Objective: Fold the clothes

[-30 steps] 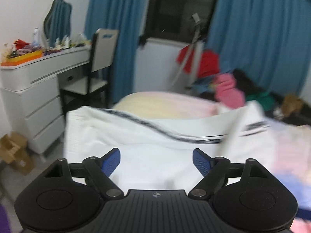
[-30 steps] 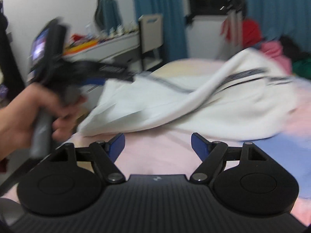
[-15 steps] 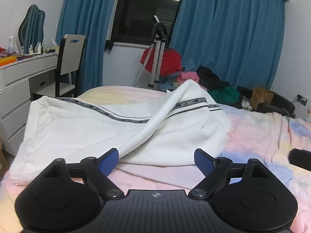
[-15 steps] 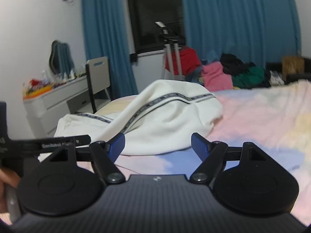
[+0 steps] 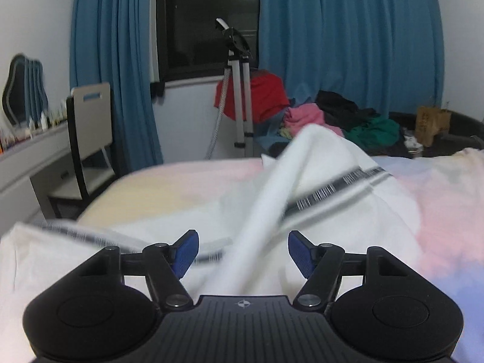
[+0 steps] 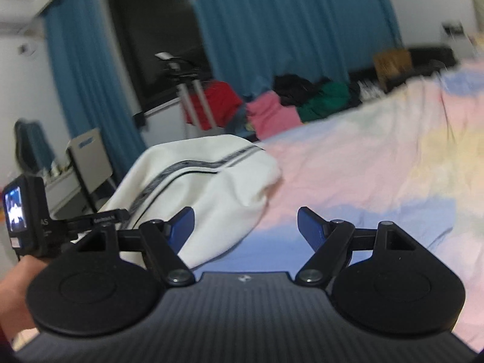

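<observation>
on the pastel pink, yellow and blue bedspread lies a rumpled white garment with a grey and black printed stripe, bunched up rather than flat. seen from the left wrist, a long fold of its white cloth rises from the near edge up toward the far side of the bed, and the stripe crosses behind it. the left gripper hangs low over this cloth with its blue pads on either side of the raised fold; its jaws are closing, the fold runs up between them, and the pads do not yet press on it, with gaps visible on both sides.

from the right wrist the garment sits to the left as a rounded heap, its stripe running along the top. the right gripper stands wide apart and grips nothing; its left blue pad appears in front of the heap's edge, while its right pad is over bare blue and pink bedspread. whether the left pad touches the cloth cannot be told. at the far left of that view a hand holds the other tool, whose small lit camera screen faces back.

behind the bed hang teal-blue curtains on both sides of a dark window. a silver tripod stands before it, beside a pile of red, pink, green and black clothes. a black-framed chair with a pale back stands at a white dresser on the left.
</observation>
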Demonstrator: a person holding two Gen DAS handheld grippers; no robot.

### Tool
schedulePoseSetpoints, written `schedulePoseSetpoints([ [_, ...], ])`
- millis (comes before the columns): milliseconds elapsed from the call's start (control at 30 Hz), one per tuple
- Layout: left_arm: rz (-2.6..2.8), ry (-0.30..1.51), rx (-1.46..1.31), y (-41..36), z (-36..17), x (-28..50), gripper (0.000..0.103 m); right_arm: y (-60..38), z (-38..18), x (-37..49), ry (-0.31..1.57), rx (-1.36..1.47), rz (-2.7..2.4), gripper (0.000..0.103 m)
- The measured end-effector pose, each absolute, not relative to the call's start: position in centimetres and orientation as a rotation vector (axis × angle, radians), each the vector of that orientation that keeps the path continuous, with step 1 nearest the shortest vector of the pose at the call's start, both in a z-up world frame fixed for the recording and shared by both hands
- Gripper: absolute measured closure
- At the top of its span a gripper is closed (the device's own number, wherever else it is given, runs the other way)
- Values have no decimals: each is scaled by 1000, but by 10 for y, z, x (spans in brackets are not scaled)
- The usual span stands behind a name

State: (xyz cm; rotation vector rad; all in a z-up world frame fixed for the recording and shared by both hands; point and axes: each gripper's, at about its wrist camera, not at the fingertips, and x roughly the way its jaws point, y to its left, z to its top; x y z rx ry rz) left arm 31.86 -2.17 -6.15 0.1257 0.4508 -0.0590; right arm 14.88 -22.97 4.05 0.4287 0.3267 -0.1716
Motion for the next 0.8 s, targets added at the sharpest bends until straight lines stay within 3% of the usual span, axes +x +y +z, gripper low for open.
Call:
schedulePoseSetpoints([
  [33,-48,440,138,-26,-62,331,37,-235,35,156,338,452,-178,25],
  [100,-56,431,139,-33,-64,346,58,-242,24,168,359,473,-186,25],
  [167,-95,437,136,-36,-64,352,96,-244,15,179,376,477,-185,26],
  [300,-162,397,222,-41,-58,332,99,-242,4,189,395,477,-168,26],
  [600,-429,362,417,-60,-72,153,99,-224,13,177,376,404,-155,26],
  [733,-443,485,293,-45,-86,109,99,-216,22,163,364,381,-127,26],
  [800,-425,538,154,-32,-93,115,99,-211,25,157,370,365,-110,31],
])
